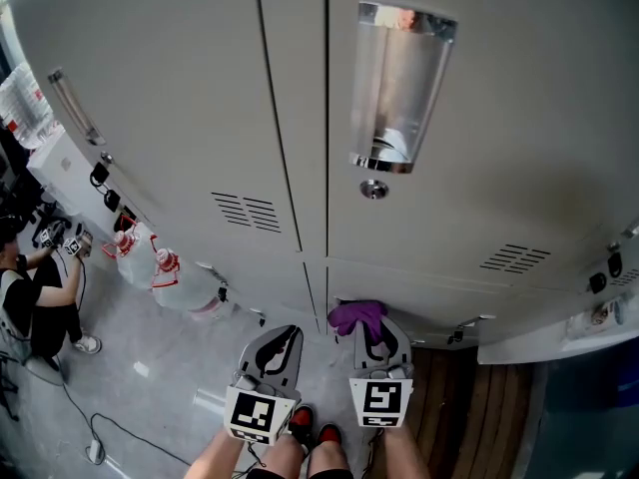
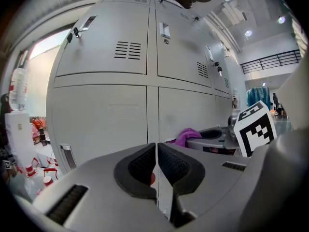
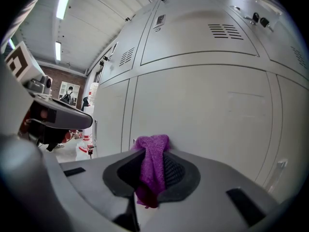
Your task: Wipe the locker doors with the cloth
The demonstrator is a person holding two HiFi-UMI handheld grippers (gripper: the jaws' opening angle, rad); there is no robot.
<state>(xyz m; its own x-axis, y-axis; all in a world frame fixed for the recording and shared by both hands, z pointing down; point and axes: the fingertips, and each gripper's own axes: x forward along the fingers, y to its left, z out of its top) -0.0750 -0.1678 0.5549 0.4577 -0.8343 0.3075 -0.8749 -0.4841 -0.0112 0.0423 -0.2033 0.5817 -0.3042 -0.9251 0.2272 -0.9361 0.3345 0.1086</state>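
Note:
A purple cloth (image 1: 356,316) is pinched in my right gripper (image 1: 371,329), which is shut on it low in front of the grey locker doors (image 1: 449,168). In the right gripper view the cloth (image 3: 151,166) hangs between the black pads (image 3: 174,170), its top bunched close to a lower door (image 3: 203,115). My left gripper (image 1: 276,345) is beside it to the left, shut with nothing in it; its pads (image 2: 171,166) meet before a lower door (image 2: 101,120). The cloth (image 2: 186,137) shows at the right there.
A shiny recessed handle (image 1: 399,88) sits on the upper right door, a lock (image 1: 373,190) below it. Large water bottles (image 1: 170,272) stand on the floor at left. A seated person (image 1: 35,297) is at far left. A wooden bench (image 1: 479,407) lies at right.

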